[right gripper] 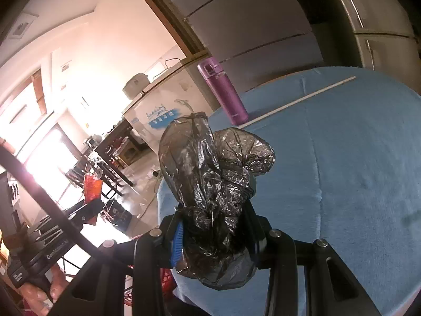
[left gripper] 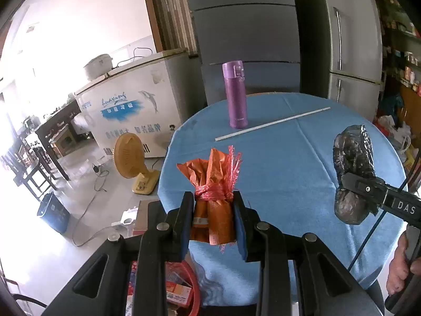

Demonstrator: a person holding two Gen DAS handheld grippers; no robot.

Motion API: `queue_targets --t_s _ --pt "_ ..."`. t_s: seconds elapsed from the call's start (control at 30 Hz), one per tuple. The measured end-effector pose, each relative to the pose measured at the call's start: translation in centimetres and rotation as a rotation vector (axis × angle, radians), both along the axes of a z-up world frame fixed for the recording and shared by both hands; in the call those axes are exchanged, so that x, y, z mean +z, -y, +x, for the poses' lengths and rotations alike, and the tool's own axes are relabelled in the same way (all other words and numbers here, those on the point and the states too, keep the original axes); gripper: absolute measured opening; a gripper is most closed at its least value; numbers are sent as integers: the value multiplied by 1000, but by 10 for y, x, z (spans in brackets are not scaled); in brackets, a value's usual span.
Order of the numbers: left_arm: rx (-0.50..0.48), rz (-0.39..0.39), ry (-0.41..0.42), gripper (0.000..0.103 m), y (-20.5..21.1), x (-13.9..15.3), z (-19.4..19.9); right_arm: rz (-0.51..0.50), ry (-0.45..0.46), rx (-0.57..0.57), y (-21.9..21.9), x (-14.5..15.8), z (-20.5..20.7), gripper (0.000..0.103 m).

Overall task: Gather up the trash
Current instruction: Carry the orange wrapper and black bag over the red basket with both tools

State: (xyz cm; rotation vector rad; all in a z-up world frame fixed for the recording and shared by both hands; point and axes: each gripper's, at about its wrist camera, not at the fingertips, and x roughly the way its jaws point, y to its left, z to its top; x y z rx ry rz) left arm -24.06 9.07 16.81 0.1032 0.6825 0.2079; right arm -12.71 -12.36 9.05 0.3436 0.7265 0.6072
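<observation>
While my left gripper [left gripper: 213, 218] clamps the tied orange plastic bundle [left gripper: 214, 184] and my right gripper [right gripper: 214, 237] clamps the crumpled black plastic bag [right gripper: 210, 173], I'd carry both steadily, keeping squeeze, toward the red-rimmed basket [left gripper: 193, 289].

I count two tools, the left tool [left gripper: 213, 218] and the right tool [right gripper: 214, 239], one orange bag [left gripper: 213, 184], one black bag [right gripper: 210, 184], one purple bottle [left gripper: 235, 94], one white stick [left gripper: 272, 123], one table [left gripper: 302, 171].
</observation>
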Motion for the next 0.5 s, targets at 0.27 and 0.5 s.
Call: queue_targets --t_s 0.27,0.5 --pt "19 -5 28 30 -9 6 -15 0 22 34 -7 8 -10 42" --pt "43 -11 41 30 -21 8 -27 -9 36 66 -17 14 -17 42"
